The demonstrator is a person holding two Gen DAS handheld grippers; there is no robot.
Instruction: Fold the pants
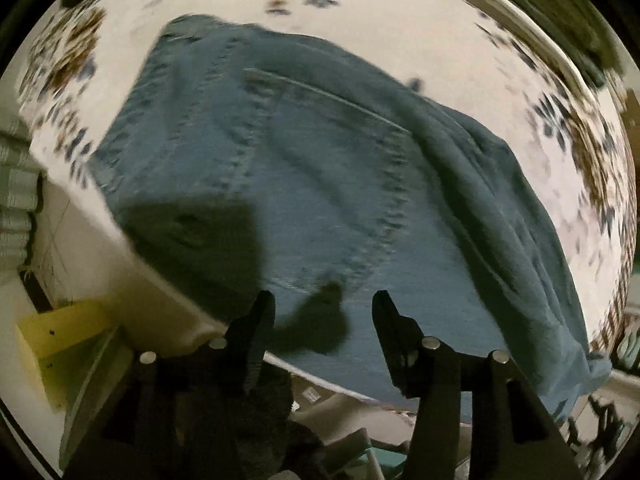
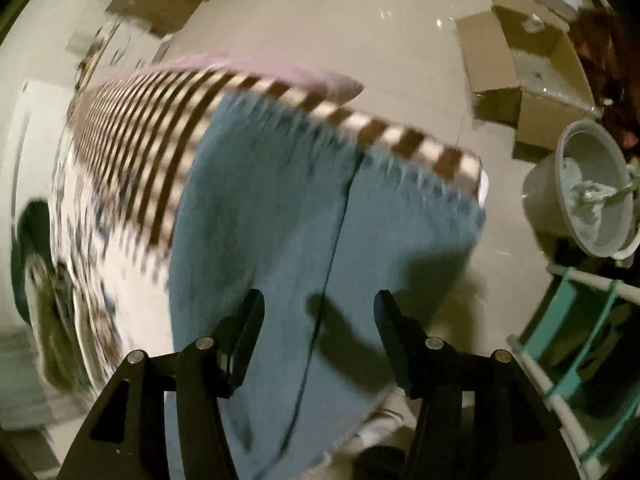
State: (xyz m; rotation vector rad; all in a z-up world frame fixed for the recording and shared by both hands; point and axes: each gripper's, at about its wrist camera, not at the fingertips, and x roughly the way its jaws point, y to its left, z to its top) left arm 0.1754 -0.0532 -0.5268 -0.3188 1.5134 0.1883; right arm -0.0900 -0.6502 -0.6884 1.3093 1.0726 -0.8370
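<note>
Blue denim pants (image 1: 320, 184) lie spread on a bed with a white patterned cover (image 1: 400, 20). The left wrist view shows the waist end with a back pocket. My left gripper (image 1: 323, 300) is open and empty, just above the fabric near the bed's edge. The right wrist view shows the two pant legs (image 2: 280, 220) side by side, their hems reaching the striped end of the cover (image 2: 160, 120). My right gripper (image 2: 320, 300) is open and empty above the legs. Both views are motion-blurred.
Beside the bed in the right wrist view are cardboard boxes (image 2: 532, 80), a grey bucket (image 2: 592, 192) and a teal and white rack (image 2: 580, 340) on a pale floor. A yellow object (image 1: 60, 336) sits below the bed edge in the left wrist view.
</note>
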